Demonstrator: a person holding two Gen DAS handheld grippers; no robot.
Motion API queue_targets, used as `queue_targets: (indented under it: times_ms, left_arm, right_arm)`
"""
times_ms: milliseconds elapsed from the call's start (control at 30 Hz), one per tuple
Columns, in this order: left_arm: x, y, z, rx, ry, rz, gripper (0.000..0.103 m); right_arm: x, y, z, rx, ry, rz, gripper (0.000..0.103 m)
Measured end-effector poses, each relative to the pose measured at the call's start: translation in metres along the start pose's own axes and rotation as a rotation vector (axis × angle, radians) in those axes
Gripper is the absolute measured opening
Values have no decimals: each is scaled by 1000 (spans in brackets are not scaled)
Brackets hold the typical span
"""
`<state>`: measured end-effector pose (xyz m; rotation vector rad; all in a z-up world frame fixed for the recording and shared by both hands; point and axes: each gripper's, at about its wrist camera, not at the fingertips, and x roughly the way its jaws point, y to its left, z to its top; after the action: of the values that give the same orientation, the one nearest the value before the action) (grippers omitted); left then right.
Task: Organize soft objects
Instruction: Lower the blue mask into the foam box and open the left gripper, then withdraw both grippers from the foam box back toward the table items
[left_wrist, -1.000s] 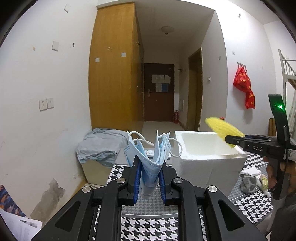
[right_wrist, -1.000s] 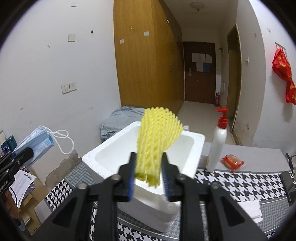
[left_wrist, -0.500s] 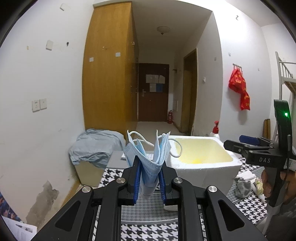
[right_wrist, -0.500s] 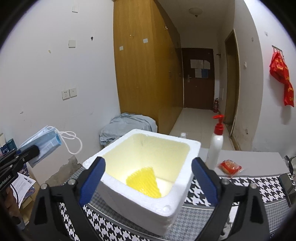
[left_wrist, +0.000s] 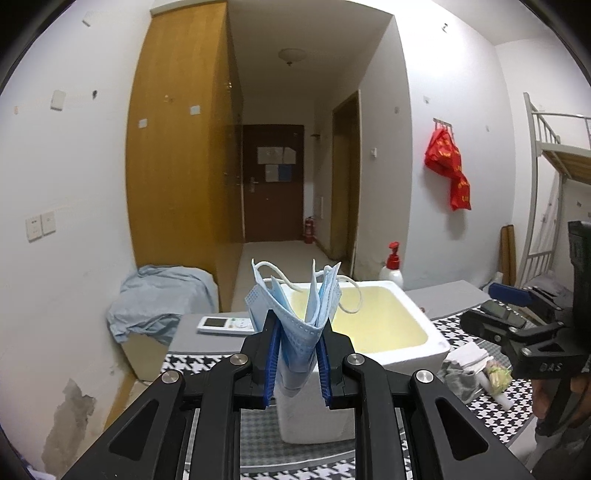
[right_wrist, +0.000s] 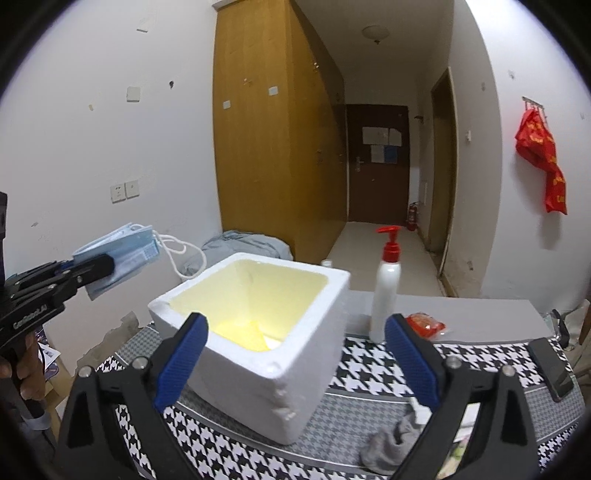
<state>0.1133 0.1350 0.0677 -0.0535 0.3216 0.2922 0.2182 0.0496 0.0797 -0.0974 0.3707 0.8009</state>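
My left gripper (left_wrist: 297, 332) is shut on a bundle of blue face masks (left_wrist: 295, 314), their white ear loops hanging over the near rim of the white foam box (left_wrist: 406, 350). In the right wrist view the left gripper (right_wrist: 96, 273) holds the masks (right_wrist: 125, 243) up left of the foam box (right_wrist: 258, 398). A yellow foam net (right_wrist: 240, 332) lies on the box's floor. My right gripper (right_wrist: 295, 321) is in front of the box, its jaws opening wide with nothing between the pads. It shows at the right (left_wrist: 491, 310) in the left wrist view.
A pump bottle (right_wrist: 386, 291) and a red packet (right_wrist: 424, 325) stand behind the box on the right. A grey sock (right_wrist: 391, 443) and a phone (right_wrist: 550, 365) lie on the houndstooth cloth. A remote (left_wrist: 225, 325) lies left of the box, beyond it a grey cloth (left_wrist: 159, 299).
The right gripper opened and the yellow net fell into the foam box. The left gripper carried the masks closer to the box, over its near rim.
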Motion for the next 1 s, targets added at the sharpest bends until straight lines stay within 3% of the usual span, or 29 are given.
queue_targets:
  times_ms: [667, 767, 867, 933, 1000]
  left_arm:
    - [55, -29, 11, 34, 96, -79, 19]
    - [62, -32, 12, 39, 107, -80, 28]
    - [69, -36, 12, 44, 122, -75, 46]
    - [70, -36, 13, 31, 116, -79, 64]
    - [69, -36, 13, 23, 104, -76, 72]
  right_arm:
    - [-34, -42, -29, 35, 1, -103, 101]
    - [-38, -50, -31, 56, -5, -118, 101]
    - [-40, -55, -35, 69, -1, -133, 101]
    - [-40, -58, -38, 75, 5, -141, 101]
    - [-41, -61, -39, 78, 6, -150, 101]
